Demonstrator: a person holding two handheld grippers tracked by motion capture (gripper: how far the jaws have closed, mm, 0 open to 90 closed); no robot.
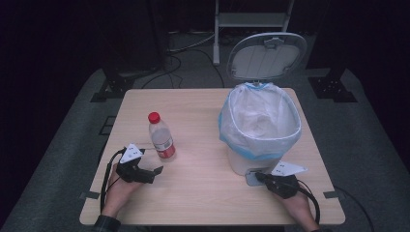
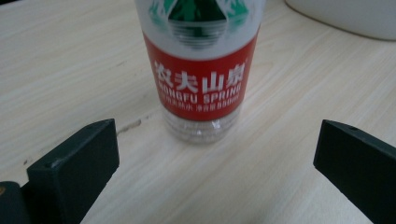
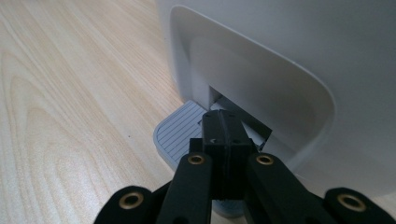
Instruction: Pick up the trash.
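A clear water bottle (image 1: 162, 137) with a red cap and red label stands upright on the left half of the wooden table (image 1: 203, 193). My left gripper (image 1: 152, 162) sits just in front of it, open. In the left gripper view the bottle (image 2: 201, 70) stands beyond the two wide-apart jaws of this gripper (image 2: 215, 144), apart from both. A white pedal bin (image 1: 258, 125) lined with a clear bag stands at the right, its lid (image 1: 267, 56) raised. My right gripper (image 1: 257, 177) is shut with nothing between its jaws. Its tip (image 3: 224, 122) rests on the grey pedal (image 3: 180, 130) at the foot of the bin (image 3: 280, 56).
The bin takes up much of the table's right side. Bare wood lies between the bottle and the bin and along the front edge. Dark stands, cables and a metal frame (image 1: 254, 19) are on the floor behind the table.
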